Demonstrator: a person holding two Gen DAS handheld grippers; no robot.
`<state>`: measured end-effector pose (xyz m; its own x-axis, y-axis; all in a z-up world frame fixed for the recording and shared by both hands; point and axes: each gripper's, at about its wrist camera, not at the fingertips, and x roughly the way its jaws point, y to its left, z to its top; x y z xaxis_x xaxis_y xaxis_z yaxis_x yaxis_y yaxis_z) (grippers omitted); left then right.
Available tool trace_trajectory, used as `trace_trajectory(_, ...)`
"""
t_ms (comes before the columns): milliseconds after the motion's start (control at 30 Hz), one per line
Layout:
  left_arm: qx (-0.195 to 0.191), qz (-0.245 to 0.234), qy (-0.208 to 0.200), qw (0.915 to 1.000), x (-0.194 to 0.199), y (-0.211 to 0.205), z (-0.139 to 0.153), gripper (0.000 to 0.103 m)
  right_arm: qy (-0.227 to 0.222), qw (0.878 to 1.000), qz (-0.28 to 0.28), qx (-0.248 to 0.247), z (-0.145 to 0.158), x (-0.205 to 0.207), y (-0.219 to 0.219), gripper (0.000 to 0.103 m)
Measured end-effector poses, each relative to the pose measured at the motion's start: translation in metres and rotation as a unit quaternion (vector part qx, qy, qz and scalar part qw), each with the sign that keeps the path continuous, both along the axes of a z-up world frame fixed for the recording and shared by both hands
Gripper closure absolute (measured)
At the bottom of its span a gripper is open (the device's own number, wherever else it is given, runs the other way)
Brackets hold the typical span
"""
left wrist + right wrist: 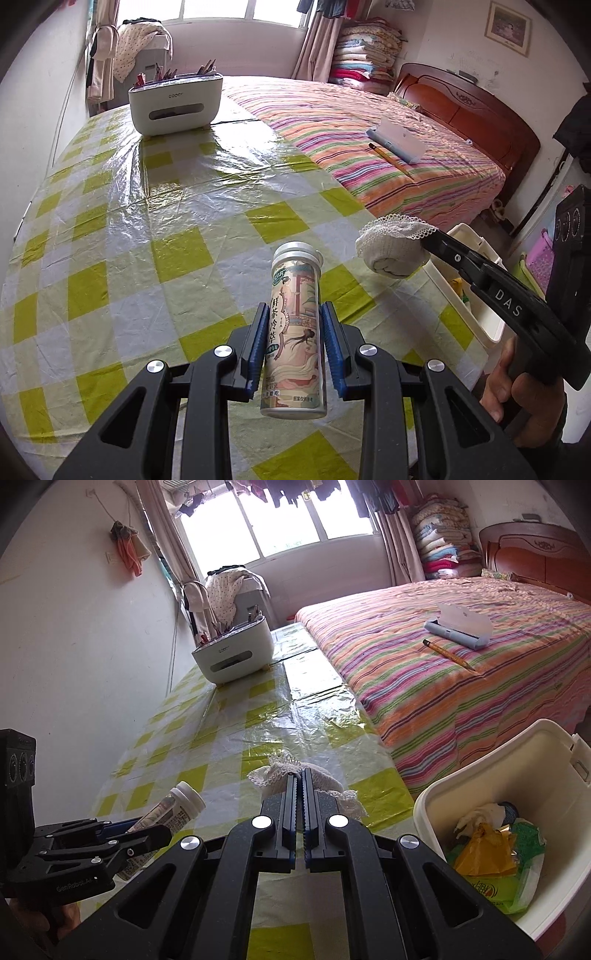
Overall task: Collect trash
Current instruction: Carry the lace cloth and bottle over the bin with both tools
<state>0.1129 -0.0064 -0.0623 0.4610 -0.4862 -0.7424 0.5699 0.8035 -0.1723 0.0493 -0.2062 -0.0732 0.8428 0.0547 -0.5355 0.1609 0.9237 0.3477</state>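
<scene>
My left gripper (294, 314) is shut on a printed drink bottle (294, 332) with a white cap, held above the green-checked table (147, 229); the bottle (173, 808) also shows at the lower left of the right wrist view. My right gripper (300, 775) is shut on a rolled white sock with a lace trim (280, 775). In the left wrist view that sock (391, 247) hangs from the black fingers at the table's right edge. A white bin (517, 786) with wrappers and tissue inside stands below, right of the table.
A white desk organiser (175, 103) with pencils stands at the table's far end. The striped bed (369, 140) runs along the table's right side, with a blue case (397, 142) and a pencil (391, 160) on it. A wall borders the table on the left.
</scene>
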Motion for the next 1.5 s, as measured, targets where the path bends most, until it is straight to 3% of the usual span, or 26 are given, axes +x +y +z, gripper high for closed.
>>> trace_trajectory(567,-0.020,-0.044,-0.006,0.9988,-0.031,-0.044,0.015,0.075,-0.034,0.993,-0.113,0.012,0.005,-0.045,-0.050,0.101)
trace_trajectory(933,-0.023,-0.072,-0.003,0.9972,-0.048,-0.076,0.022,0.075,-0.058,0.981,-0.186,0.020,0.009,-0.074,-0.073,0.101)
trace_trajectory(1500,-0.012,-0.101,-0.004,0.9948,-0.060,-0.114,0.024,0.075,-0.082,0.963,-0.253,0.040,0.009,-0.104,-0.099,0.100)
